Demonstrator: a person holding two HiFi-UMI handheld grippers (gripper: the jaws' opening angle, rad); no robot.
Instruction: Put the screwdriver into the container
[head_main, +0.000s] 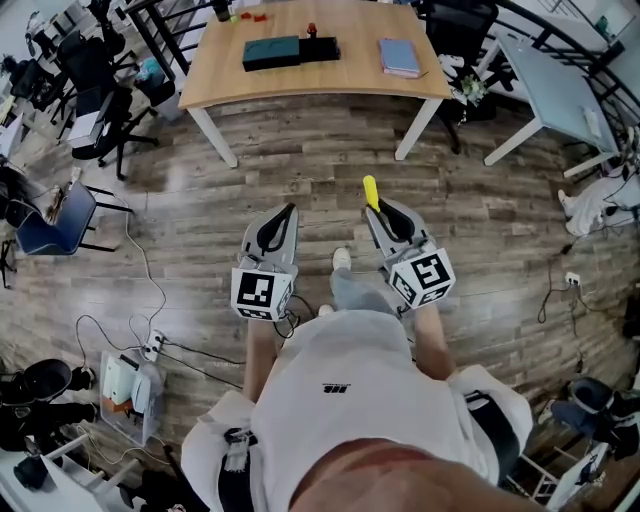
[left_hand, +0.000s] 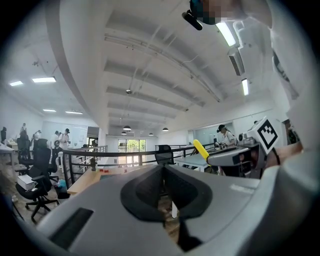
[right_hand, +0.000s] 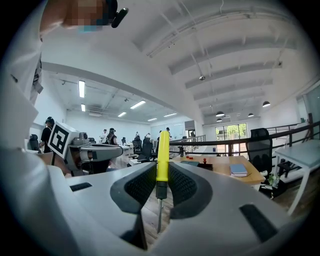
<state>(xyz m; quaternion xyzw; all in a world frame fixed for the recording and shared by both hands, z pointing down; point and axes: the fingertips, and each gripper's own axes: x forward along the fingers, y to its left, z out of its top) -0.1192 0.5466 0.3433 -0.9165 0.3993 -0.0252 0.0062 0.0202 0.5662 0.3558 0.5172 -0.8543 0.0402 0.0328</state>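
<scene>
My right gripper (head_main: 380, 210), right of centre in the head view, is clamped on the yellow-handled screwdriver (head_main: 370, 189), my left gripper (head_main: 289, 211) beside it is closed on nothing, and the table (head_main: 330, 82) bearing a dark box (head_main: 271, 52) sits top centre.

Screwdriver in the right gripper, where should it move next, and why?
Probably carry the screwdriver forward toward the table. The right gripper already grips its yellow handle, but the dark teal box, likely the container, sits on that table, far across the floor.
</scene>
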